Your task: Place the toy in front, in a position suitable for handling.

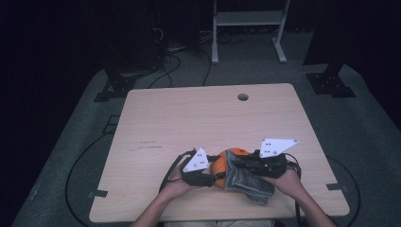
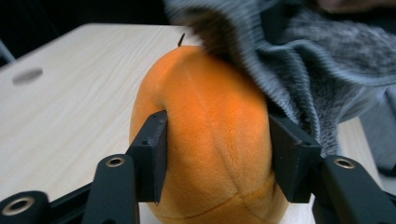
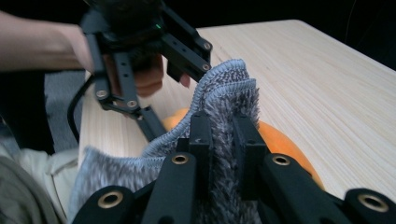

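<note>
An orange plush toy (image 1: 235,153) sits near the front edge of the wooden table (image 1: 189,118). My left gripper (image 1: 215,177) comes at it from the left. In the left gripper view its two jaws (image 2: 217,154) press on either side of the plush (image 2: 210,135). A grey fuzzy cloth (image 1: 248,182) is draped over the plush's right side and hangs toward the table edge. My right gripper (image 1: 236,165) is shut on a fold of this cloth (image 3: 224,88), with the jaws (image 3: 224,135) pinching it just above the orange plush (image 3: 280,140). The left gripper's black linkage (image 3: 121,79) stands beyond the cloth.
The table has a round hole (image 1: 243,97) at its far side and bare wood across the middle and back. Beyond it stand a white frame (image 1: 248,19) and dark stands on grey carpet, with cables on the floor (image 1: 165,71). The person's forearms enter from the bottom edge.
</note>
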A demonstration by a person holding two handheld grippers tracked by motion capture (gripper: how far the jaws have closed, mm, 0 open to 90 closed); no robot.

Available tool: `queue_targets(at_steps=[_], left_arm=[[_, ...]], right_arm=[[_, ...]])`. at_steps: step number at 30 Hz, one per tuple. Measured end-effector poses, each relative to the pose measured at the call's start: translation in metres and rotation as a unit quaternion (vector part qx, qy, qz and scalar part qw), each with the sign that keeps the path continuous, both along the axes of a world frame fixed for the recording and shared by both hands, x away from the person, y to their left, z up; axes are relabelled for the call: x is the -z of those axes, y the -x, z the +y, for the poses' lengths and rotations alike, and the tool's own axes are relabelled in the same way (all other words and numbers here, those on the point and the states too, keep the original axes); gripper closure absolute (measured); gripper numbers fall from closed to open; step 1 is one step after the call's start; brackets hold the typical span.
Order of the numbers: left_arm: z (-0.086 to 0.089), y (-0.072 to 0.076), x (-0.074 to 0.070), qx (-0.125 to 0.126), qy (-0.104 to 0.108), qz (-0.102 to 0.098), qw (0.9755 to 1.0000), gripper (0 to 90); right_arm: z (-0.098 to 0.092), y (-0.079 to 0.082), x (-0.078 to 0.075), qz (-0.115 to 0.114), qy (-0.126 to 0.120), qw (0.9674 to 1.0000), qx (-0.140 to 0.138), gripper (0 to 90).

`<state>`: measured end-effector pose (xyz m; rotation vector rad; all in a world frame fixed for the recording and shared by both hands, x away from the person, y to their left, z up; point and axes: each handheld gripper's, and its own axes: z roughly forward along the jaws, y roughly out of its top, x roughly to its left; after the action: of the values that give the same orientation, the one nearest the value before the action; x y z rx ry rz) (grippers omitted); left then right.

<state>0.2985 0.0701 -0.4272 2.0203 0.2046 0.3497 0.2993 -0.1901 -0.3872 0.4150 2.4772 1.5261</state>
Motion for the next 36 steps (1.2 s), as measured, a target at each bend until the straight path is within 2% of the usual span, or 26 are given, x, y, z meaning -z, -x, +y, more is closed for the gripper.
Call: queue_targets(at_steps=[4, 5, 8, 10, 11, 12, 13, 14, 15, 18, 19, 20, 21, 22, 23, 24, 25, 26, 27, 29, 31, 32, 33, 34, 36], left_arm=[[0.005, -0.002, 0.003, 0.001, 0.0, 0.007, 1.0, 46.0], [0.005, -0.003, 0.003, 0.0, 0.002, 0.009, 1.0, 45.9], [0.003, -0.002, 0.003, 0.002, 0.003, 0.005, 1.0, 45.5], [0.002, -0.001, 0.003, 0.002, 0.001, 0.002, 1.0, 45.4], [0.001, 0.0, 0.002, 0.007, -0.005, -0.007, 0.9999, 45.4], [0.001, 0.0, 0.002, 0.007, -0.005, -0.007, 0.9999, 45.4], [-0.001, 0.003, 0.001, 0.013, -0.013, -0.021, 0.9996, 45.5], [-0.001, 0.003, 0.001, 0.013, -0.013, -0.021, 0.9996, 45.5], [0.0, 0.004, 0.001, 0.014, -0.02, -0.028, 0.9993, 45.7], [0.002, 0.004, 0.002, 0.014, -0.02, -0.026, 0.9994, 46.0], [0.003, 0.003, 0.003, 0.012, -0.018, -0.023, 0.9995, 46.0], [0.004, 0.003, 0.004, 0.012, -0.018, -0.02, 0.9996, 46.0], [0.005, 0.001, 0.005, 0.012, -0.011, -0.012, 0.9998, 46.0], [0.005, 0.001, 0.005, 0.012, -0.011, -0.012, 0.9998, 45.8], [0.006, -0.002, 0.005, 0.007, -0.001, 0.004, 1.0, 44.4], [0.006, -0.002, 0.005, 0.007, -0.001, 0.004, 1.0, 40.3], [0.006, -0.007, 0.004, -0.002, 0.016, 0.042, 0.999, 34.1], [0.006, -0.007, 0.004, -0.002, 0.016, 0.042, 0.999, 28.7], [0.005, -0.01, 0.004, -0.011, 0.029, 0.072, 0.9969, 26.8], [0.004, -0.011, 0.004, -0.014, 0.033, 0.076, 0.9964, 29.0], [0.004, -0.01, 0.003, -0.015, 0.034, 0.068, 0.997, 34.8], [0.004, -0.01, 0.003, -0.015, 0.034, 0.068, 0.997, 38.9], [0.003, -0.007, 0.003, -0.011, 0.025, 0.048, 0.9984, 42.4], [0.002, -0.004, 0.003, -0.005, 0.016, 0.028, 0.9995, 42.4], [0.001, 0.0, 0.003, 0.003, 0.002, 0.006, 1.0, 45.8]], right_arm=[[-0.007, -0.008, 0.007, 0.011, 0.006, 0.9998, 0.013, 79.7], [-0.015, -0.012, 0.011, 0.02, 0.006, 0.9995, 0.026, 79.7], [-0.021, -0.012, 0.012, 0.022, 0.005, 0.9991, 0.037, 79.7], [-0.02, -0.009, 0.01, 0.022, 0.002, 0.9992, 0.032, 79.7], [-0.014, -0.003, 0.007, 0.016, -0.003, 0.9998, 0.014, 79.7], [-0.014, -0.003, 0.007, 0.016, -0.003, 0.9998, 0.014, 79.7], [-0.004, 0.002, 0.003, 0.011, -0.006, 0.9999, -0.005, 79.7], [0.0, 0.003, 0.002, 0.006, 0.002, 0.9999, -0.009, 79.7], [0.003, 0.003, 0.002, 0.004, 0.008, 0.9999, -0.01, 79.7], [0.0, -0.001, 0.003, 0.007, 0.008, 0.9999, -0.003, 79.7], [-0.008, -0.008, 0.005, 0.012, 0.007, 0.9998, 0.013, 79.7], [-0.008, -0.008, 0.005, 0.012, 0.007, 0.9998, 0.013, 79.7], [-0.017, -0.013, 0.009, 0.017, 0.006, 0.9993, 0.032, 79.8], [-0.021, -0.014, 0.012, 0.02, 0.01, 0.999, 0.038, 79.8], [-0.024, -0.015, 0.014, 0.023, 0.012, 0.9987, 0.044, 79.8], [-0.024, -0.015, 0.014, 0.023, 0.012, 0.9987, 0.044, 79.8], [-0.027, -0.014, 0.016, 0.025, 0.011, 0.9984, 0.05, 79.8], [-0.027, -0.014, 0.016, 0.025, 0.011, 0.9984, 0.05, 79.8], [-0.027, -0.012, 0.017, 0.024, 0.013, 0.9985, 0.047, 79.8], [-0.024, -0.009, 0.014, 0.026, 0.012, 0.9989, 0.038, 79.8], [-0.019, -0.005, 0.009, 0.027, 0.001, 0.9995, 0.014, 79.8], [-0.019, -0.005, 0.009, 0.027, 0.001, 0.9995, 0.014, 79.8], [-0.009, -0.001, 0.004, 0.017, -0.001, 0.9999, -0.004, 79.7], [-0.009, -0.001, 0.004, 0.017, -0.001, 0.9999, -0.004, 79.7], [-0.001, 0.0, 0.001, 0.008, 0.01, 0.9999, -0.009, 79.8]])
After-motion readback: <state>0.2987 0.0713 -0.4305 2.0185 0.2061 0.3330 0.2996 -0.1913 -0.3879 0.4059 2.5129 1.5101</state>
